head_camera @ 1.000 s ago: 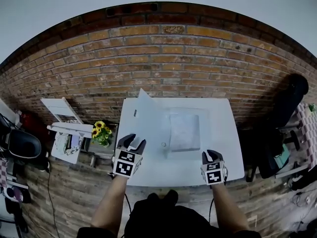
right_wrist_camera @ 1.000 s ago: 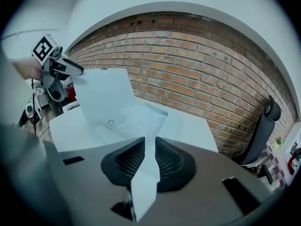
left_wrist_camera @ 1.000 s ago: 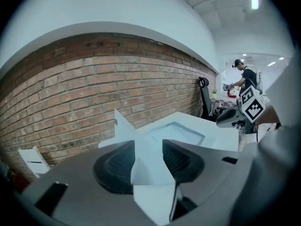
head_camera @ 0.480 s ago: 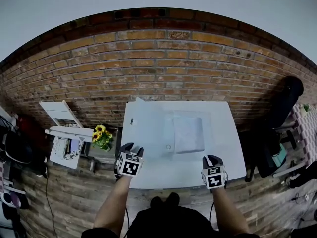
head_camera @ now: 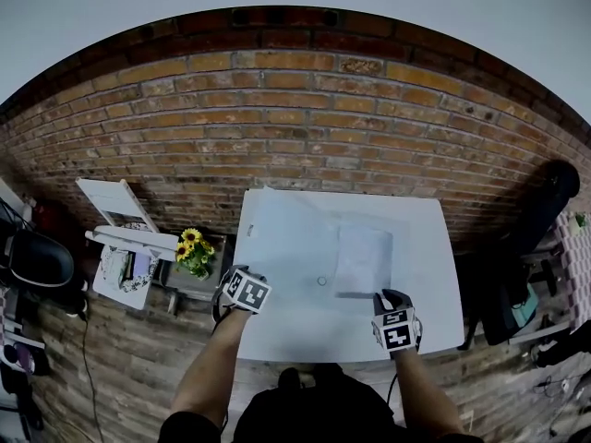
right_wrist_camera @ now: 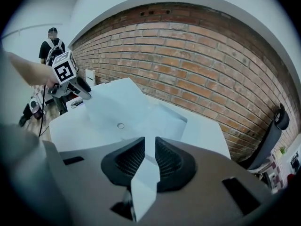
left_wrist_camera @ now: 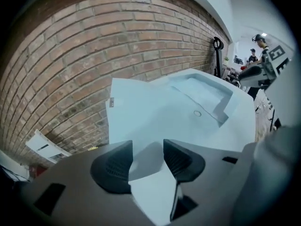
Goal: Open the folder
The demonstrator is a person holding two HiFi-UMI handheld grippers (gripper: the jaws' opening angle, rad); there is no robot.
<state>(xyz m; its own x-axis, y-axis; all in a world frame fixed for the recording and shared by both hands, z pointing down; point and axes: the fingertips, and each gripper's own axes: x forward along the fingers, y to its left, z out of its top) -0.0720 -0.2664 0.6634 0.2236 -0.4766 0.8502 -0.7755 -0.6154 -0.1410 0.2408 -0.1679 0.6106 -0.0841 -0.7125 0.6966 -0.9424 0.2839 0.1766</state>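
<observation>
A pale translucent folder [head_camera: 286,247] lies open on the white table [head_camera: 305,340]. Its cover is spread flat to the left. A sheaf of white paper [head_camera: 363,258] sits in its right half, and a round snap [head_camera: 321,281] shows near the middle. My left gripper [head_camera: 242,273] hangs over the cover's near left corner. Its jaws are opening, and only the pale sheet [left_wrist_camera: 155,112] shows below and beyond the left gripper [left_wrist_camera: 146,159]. My right gripper [head_camera: 388,295] is near the table's front right. In its own view the right gripper [right_wrist_camera: 149,157] has a narrow gap and holds nothing.
A brick wall runs behind the table. A small stand with sunflowers [head_camera: 192,250] and a white rack [head_camera: 120,206] are left of the table. A black chair [head_camera: 545,210] stands at the right. A person [right_wrist_camera: 51,44] stands far off in the right gripper view.
The folder's cover, upright at the left a second ago, now lies flat. My left gripper has sunk and drawn back to the table's left front. The right gripper shifted slightly.
</observation>
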